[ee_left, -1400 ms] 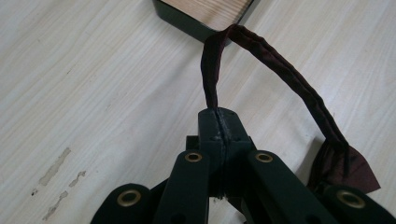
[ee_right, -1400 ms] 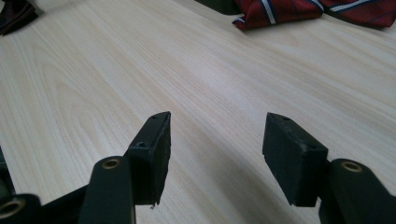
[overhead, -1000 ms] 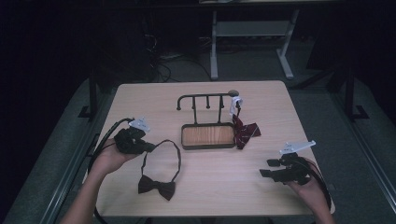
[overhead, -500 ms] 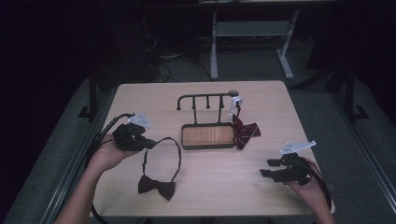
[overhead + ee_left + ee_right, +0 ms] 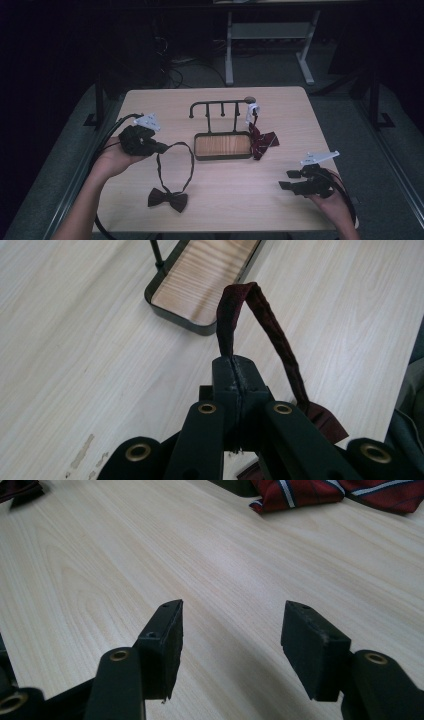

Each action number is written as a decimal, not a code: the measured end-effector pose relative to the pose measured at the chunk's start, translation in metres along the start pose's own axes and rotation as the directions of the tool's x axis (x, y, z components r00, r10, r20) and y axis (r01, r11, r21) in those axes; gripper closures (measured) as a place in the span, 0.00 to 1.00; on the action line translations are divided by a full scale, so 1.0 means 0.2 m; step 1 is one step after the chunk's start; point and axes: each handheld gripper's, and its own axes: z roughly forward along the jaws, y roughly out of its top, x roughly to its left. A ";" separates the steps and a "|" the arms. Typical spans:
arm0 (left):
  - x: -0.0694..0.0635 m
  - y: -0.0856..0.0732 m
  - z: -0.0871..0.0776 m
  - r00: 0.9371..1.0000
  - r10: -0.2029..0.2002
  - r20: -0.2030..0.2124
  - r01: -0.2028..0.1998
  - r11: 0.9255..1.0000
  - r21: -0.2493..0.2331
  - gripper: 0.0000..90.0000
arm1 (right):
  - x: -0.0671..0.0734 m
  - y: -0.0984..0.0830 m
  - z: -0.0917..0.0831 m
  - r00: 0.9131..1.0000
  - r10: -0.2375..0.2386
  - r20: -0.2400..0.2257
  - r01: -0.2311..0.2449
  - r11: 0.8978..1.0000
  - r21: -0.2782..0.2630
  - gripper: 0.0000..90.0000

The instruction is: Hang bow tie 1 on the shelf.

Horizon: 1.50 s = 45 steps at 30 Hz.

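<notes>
Dark maroon fabric makes up the bow tie [image 5: 168,200], whose thin strap [image 5: 260,320] runs as a flat, soft loop up from the knot. The left gripper [image 5: 159,147] has its jaws pressed together on that strap, pinching it so the band rises in a narrow arch above the jaw tips in the left gripper view. The bow itself lies flat on the table [image 5: 230,210], near the tray [image 5: 223,146] on its left-front side, with the strap curving up toward the tray's left edge.

That tray is a shallow oblong with rounded corners, a dark metal rim and a pale wood-grain floor. A black rail [image 5: 220,104] with short pegs stands on thin posts at its rear edge. At the tray's right end a second tie [image 5: 262,141], red with light stripes, hangs from the rail by a white clip [image 5: 252,111] and spills crumpled onto the table.

Well right and front of the tray, the right gripper [image 5: 290,180] sits low over the pale laminate, its blocky black pads [image 5: 165,640] spread apart with bare tabletop between them.
</notes>
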 end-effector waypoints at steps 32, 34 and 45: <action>0.07 0.27 -0.12 0.997 0.070 -0.025 -0.070 0.998 0.001 1.00 | -0.01 -0.01 0.00 1.000 0.000 0.009 0.000 1.000 0.011 0.46; 0.08 0.28 -0.12 0.997 0.071 -0.026 -0.071 0.997 0.007 1.00 | -0.01 -0.01 0.00 1.000 0.002 0.010 -0.002 1.000 0.011 0.46; 0.13 0.33 -0.12 0.998 0.063 -0.030 -0.063 0.998 0.003 1.00 | -0.02 -0.01 -0.01 1.000 -0.002 0.008 0.002 1.000 0.007 0.46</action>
